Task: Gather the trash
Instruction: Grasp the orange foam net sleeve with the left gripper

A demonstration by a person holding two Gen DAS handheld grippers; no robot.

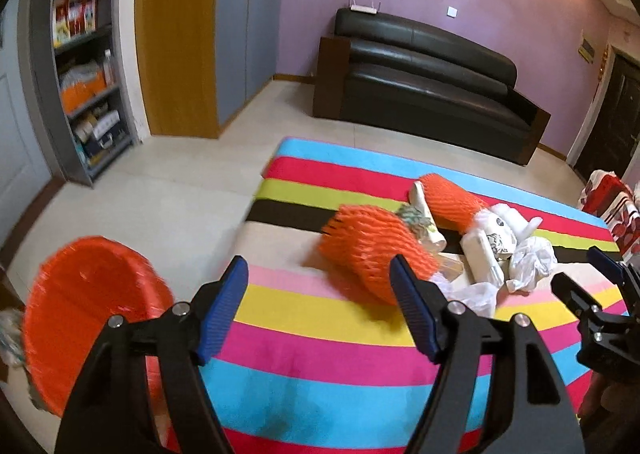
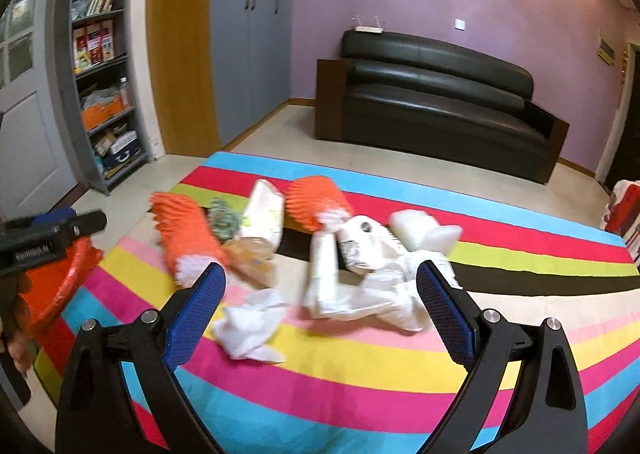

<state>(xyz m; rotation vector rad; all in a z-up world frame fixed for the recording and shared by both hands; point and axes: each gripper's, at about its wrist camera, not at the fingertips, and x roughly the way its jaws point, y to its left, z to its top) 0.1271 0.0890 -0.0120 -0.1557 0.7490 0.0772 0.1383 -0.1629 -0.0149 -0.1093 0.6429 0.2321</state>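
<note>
Glossy black leather sofa [image 1: 424, 70], matt rainbow-striped woven cloth [image 2: 360, 386], orange foam-mesh fruit sleeves [image 1: 372, 250], crumpled white plastic bags [image 2: 250, 324], ribbed orange plastic bin [image 1: 86, 314].

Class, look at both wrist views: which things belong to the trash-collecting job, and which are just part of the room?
Belongs to the job:
- orange foam net sleeves
- crumpled white plastic bags
- white paper wrappers
- round orange plastic bin

Just lying about:
- striped multicoloured mat
- black leather sofa
- grey bookshelf
</note>
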